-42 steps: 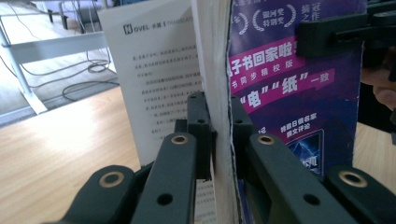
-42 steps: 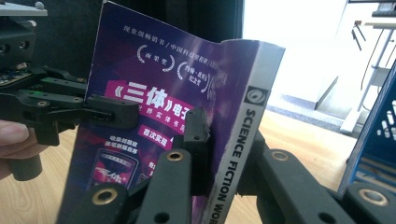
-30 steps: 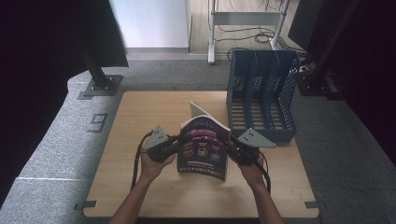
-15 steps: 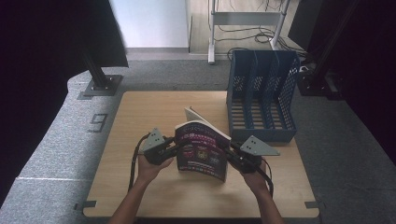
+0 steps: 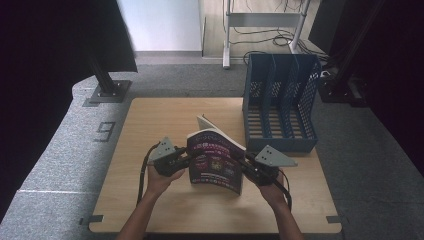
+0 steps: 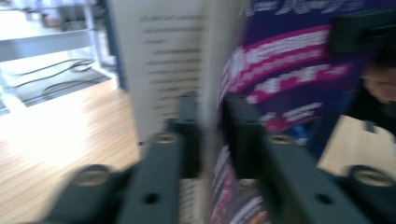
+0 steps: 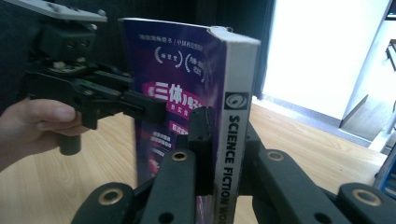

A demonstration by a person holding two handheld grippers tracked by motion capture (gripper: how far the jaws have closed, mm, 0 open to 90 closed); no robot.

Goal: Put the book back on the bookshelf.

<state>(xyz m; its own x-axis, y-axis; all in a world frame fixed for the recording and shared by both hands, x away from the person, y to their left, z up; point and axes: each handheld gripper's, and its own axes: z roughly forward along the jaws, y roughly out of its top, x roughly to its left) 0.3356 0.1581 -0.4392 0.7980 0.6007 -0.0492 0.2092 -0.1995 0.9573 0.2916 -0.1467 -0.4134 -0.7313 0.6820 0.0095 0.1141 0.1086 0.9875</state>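
A thick purple-covered paperback book (image 5: 216, 162) stands upright near the middle of the pale wooden desk (image 5: 150, 125), not yet in the blue plastic three-slot file rack (image 5: 280, 107) just behind and to its right. The right gripper (image 7: 224, 140) pinches the book's spine end firmly. The left gripper (image 6: 210, 135) has just been opening; its jaws straddle the front cover and its pads no longer press. Still left, it seems: carrying the book to the rack and slotting it in.
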